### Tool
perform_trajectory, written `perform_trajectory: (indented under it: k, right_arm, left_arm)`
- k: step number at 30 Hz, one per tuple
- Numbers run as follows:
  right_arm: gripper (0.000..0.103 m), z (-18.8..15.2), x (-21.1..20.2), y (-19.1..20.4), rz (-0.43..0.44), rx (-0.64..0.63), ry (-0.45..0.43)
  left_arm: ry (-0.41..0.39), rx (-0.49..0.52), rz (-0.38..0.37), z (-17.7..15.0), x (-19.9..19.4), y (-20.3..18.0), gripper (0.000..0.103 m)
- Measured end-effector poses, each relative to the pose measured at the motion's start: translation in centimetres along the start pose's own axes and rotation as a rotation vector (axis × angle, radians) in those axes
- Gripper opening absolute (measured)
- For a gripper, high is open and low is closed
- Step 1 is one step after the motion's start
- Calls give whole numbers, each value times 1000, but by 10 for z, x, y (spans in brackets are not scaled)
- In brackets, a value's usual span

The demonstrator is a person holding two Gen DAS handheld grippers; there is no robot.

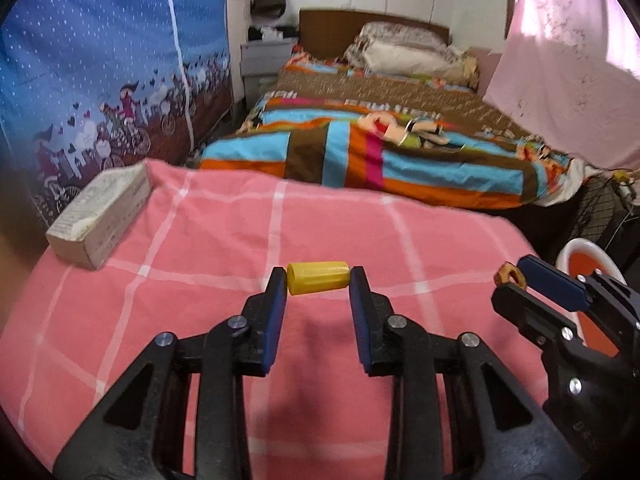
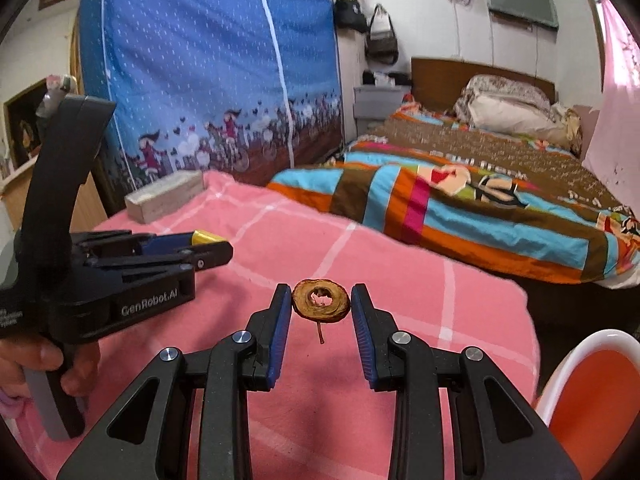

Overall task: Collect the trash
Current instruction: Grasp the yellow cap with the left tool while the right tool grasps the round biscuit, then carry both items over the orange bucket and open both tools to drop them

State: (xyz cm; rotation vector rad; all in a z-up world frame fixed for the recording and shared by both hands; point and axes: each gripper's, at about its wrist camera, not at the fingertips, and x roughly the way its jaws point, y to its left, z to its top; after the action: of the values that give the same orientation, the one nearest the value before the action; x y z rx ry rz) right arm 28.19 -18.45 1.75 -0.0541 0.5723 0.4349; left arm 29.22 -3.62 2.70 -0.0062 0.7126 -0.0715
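Observation:
A small yellow plastic cap (image 1: pixel 318 278) lies sideways between the blue pads of my left gripper (image 1: pixel 319 285), which is shut on its two ends above the pink checked cloth (image 1: pixel 240 232). My right gripper (image 2: pixel 322 307) is shut on a brown dried fruit ring (image 2: pixel 321 300) with a thin stem hanging below it. The left wrist view shows the right gripper (image 1: pixel 516 280) at the right with the ring (image 1: pixel 507 273) at its tips. In the right wrist view the left gripper (image 2: pixel 212 246) sits at the left with the cap (image 2: pixel 206 237) peeking out. A hand (image 2: pixel 40 360) grips its handle.
A white-rimmed orange bin (image 2: pixel 580 344) stands low at the right, past the cloth's edge. A pale cardboard box (image 1: pixel 100 216) lies on the cloth's far left corner. Beyond are a bed with a striped quilt (image 1: pixel 360 152), a blue fabric wardrobe (image 1: pixel 100 60) and a pink curtain (image 1: pixel 568 60).

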Motion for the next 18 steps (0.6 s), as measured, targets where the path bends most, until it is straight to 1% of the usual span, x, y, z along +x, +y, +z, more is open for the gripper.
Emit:
perform_trajectory:
  k: [2, 5, 8, 10, 13, 18]
  right_arm:
    - [29, 1, -9, -1, -5, 1, -41]
    - [29, 3, -28, -5, -9, 20, -129]
    - [29, 7, -48, -10, 5, 52, -222]
    - [29, 9, -60, -13, 0, 57, -280]
    - [29, 10, -80, -18, -5, 71, -362]
    - [29, 10, -104, -31, -28, 93, -462]
  left_arm:
    - [-41, -9, -13, 1, -10, -3, 35]
    - [-134, -39, -40, 2, -31, -7, 35]
    - [-228, -44, -67, 2, -51, -14, 35]
    - [-289, -30, -84, 3, -64, -22, 35]
    - [-379, 3, -90, 3, -83, -33, 35]
    - [-483, 51, -114, 3, -106, -49, 35]
